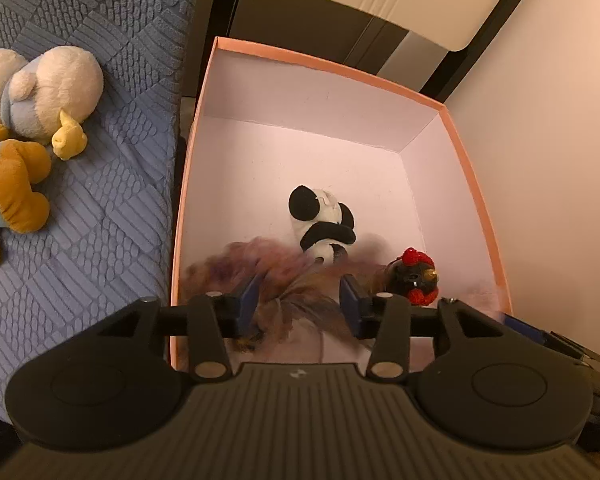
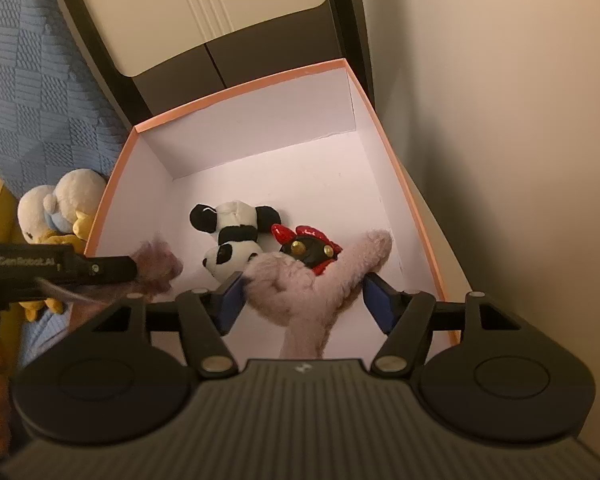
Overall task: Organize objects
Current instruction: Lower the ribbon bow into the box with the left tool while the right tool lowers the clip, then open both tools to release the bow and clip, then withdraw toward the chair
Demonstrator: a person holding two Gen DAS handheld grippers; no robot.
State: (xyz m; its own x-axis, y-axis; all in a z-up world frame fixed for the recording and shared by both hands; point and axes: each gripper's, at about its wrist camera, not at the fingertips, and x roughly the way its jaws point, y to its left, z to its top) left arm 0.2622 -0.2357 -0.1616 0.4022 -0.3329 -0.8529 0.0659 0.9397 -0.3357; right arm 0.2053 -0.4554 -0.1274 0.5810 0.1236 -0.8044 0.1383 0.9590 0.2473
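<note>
Pink card forms the rim of the open box [image 1: 474,196], whose pale inner walls and floor stand between the blue quilted bed [image 1: 112,184] on its left side and a plain wall on its right. Inside, the far half of the box floor is bare, with open room up to the far wall and both far corners. The panda plush [image 1: 322,220] lies near the middle of the floor, and the small black-and-red toy [image 1: 414,276] sits just beside it toward the box's right wall, near the near edge.

Over the near edge of the box the left tool [image 1: 298,300] hangs with its blue pads spread wide; a blurred purple-brown furry toy [image 1: 252,268] shows between and below them, and whether either pad touches it cannot be told. The right tool [image 2: 304,300] is also spread wide, its pads on either side of a pinkish-grey plush [image 2: 300,292] whose limbs reach toward the right wall; the left pad looks to touch the plush, the right pad stands apart from it.

On the bed, close to its edge beside the box's left wall, lie a cream duck plush [image 1: 48,92] and an orange-and-blue plush [image 1: 12,188], touching each other.
</note>
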